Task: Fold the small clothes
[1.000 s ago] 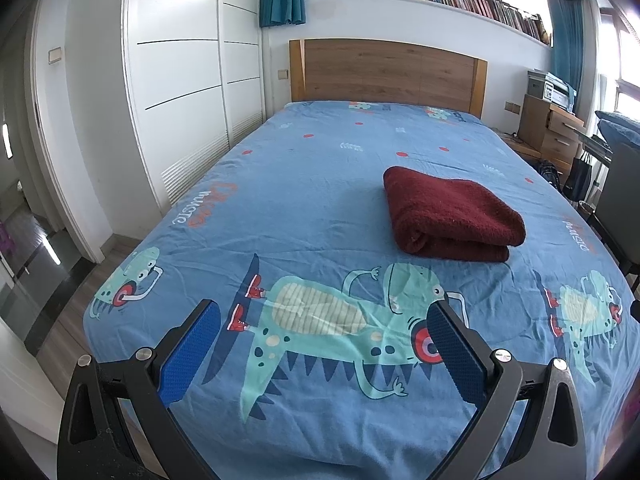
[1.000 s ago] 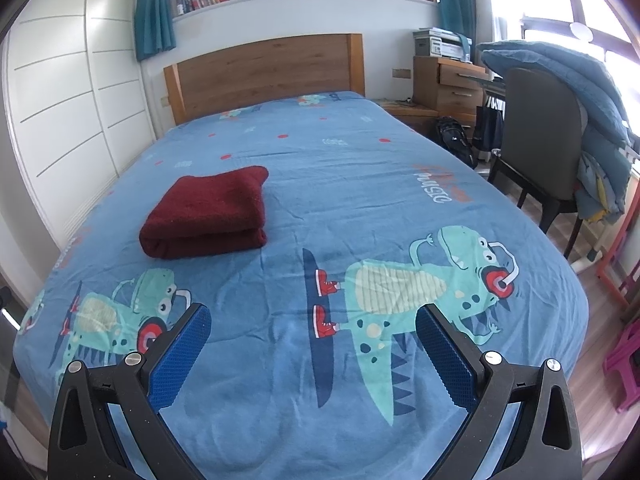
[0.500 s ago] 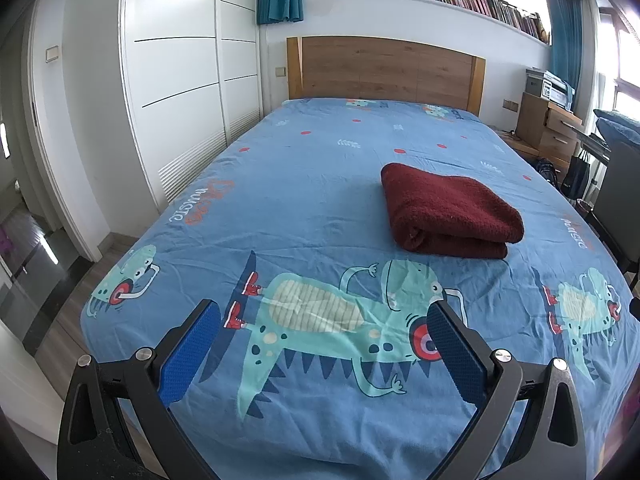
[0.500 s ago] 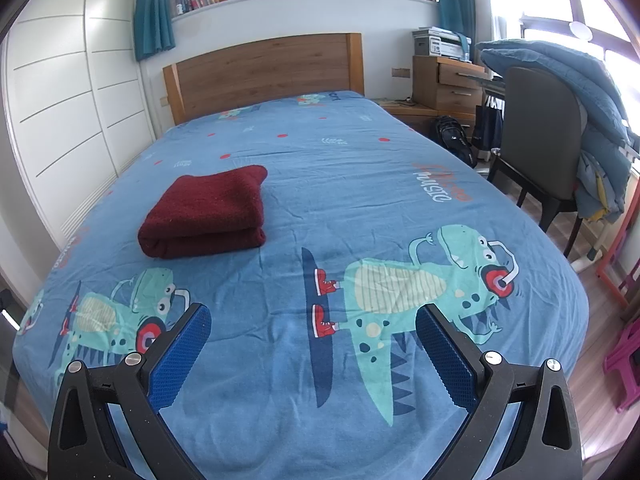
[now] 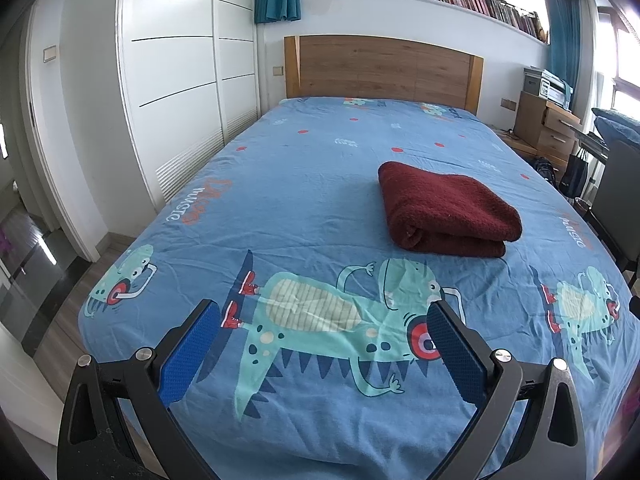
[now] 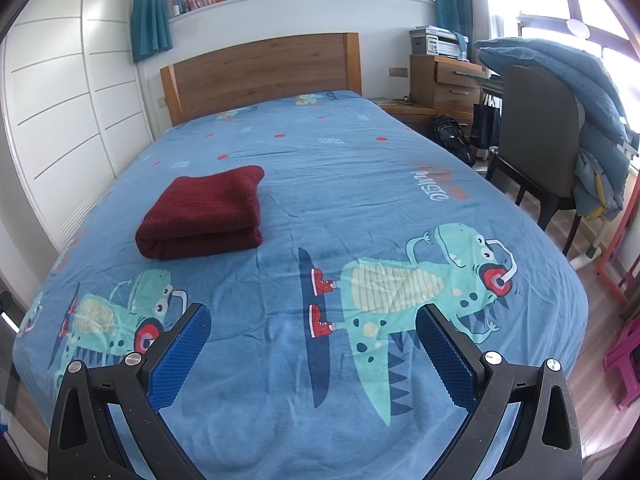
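Observation:
A dark red folded cloth (image 5: 448, 210) lies on the blue dinosaur-print bed sheet (image 5: 320, 184), in a neat thick bundle. In the right wrist view it lies at the left middle (image 6: 204, 212). My left gripper (image 5: 320, 344) is open and empty, held above the foot of the bed, well short of the cloth. My right gripper (image 6: 314, 348) is open and empty too, above the foot of the bed to the right of the cloth. Neither touches anything.
A wooden headboard (image 5: 380, 68) stands at the far end. White wardrobe doors (image 5: 176, 92) line the left side. A dark chair draped with a blue quilt (image 6: 560, 120) and a wooden drawer unit (image 6: 444, 80) stand to the right of the bed.
Both grippers have drawn back and up a little from the bed, so the cloth sits slightly farther away. The jaws stay open and the cloth has not moved.

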Available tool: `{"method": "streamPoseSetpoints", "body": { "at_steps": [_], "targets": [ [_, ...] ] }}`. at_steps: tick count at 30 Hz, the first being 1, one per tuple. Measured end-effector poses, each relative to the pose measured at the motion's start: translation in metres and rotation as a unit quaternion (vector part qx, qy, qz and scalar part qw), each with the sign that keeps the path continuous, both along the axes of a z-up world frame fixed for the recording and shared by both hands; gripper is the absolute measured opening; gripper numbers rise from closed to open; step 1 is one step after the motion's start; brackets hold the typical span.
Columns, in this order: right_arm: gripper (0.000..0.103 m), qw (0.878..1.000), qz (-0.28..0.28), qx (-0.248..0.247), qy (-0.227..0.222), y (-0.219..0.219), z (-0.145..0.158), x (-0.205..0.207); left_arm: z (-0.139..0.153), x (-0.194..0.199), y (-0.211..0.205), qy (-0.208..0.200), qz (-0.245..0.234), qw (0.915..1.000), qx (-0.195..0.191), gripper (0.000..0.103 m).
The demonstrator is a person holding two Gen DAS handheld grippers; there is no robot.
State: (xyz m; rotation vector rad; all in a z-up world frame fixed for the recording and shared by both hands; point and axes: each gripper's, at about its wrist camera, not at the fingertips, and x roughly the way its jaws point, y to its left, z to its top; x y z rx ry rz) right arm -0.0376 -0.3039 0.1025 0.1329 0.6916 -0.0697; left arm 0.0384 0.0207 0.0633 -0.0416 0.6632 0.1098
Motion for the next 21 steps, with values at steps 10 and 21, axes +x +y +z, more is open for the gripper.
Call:
{"method": "streamPoseSetpoints", "body": {
  "at_steps": [10,21],
  "targets": [
    [0.102,1.000,-0.002,0.000,0.000,-0.0022,-0.0003,-0.0008,-0.0010,0.0015,0.0015,0.001,0.000,1.0000,-0.004,0.102],
    [0.102,1.000,-0.002,0.000,-0.001,-0.0029,-0.0002,-0.0012,-0.0038,0.0013,0.0035,0.003,0.003,1.0000,-0.009,0.102]
  ]
}}
